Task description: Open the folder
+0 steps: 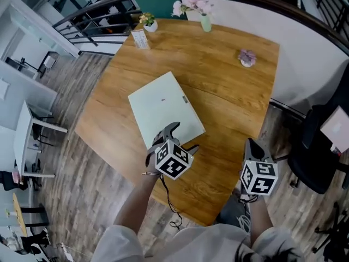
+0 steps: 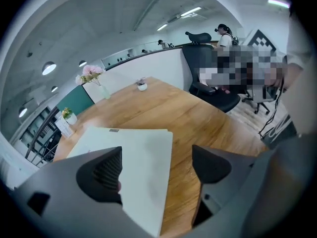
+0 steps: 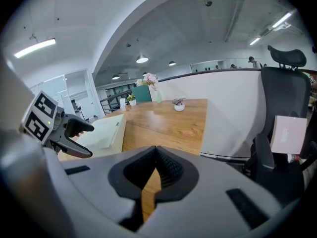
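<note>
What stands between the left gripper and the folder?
Nothing visible. The left gripper, jaws open, is at the near corner of the closed folder; the flower vase stands at the table's far edge.

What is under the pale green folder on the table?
The pale green flat folder lies closed on the brown wooden table. Only wood shows around it; anything beneath or inside it is covered.

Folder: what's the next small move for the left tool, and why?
Probably lower the left tool onto the edge of the folder that runs between its jaws, then pinch only the cover. The folder lies closed and flat on the table. The left tool is open, one jaw over the folder, the other over bare wood, gripping nothing. The right tool is shut and empty.
</note>
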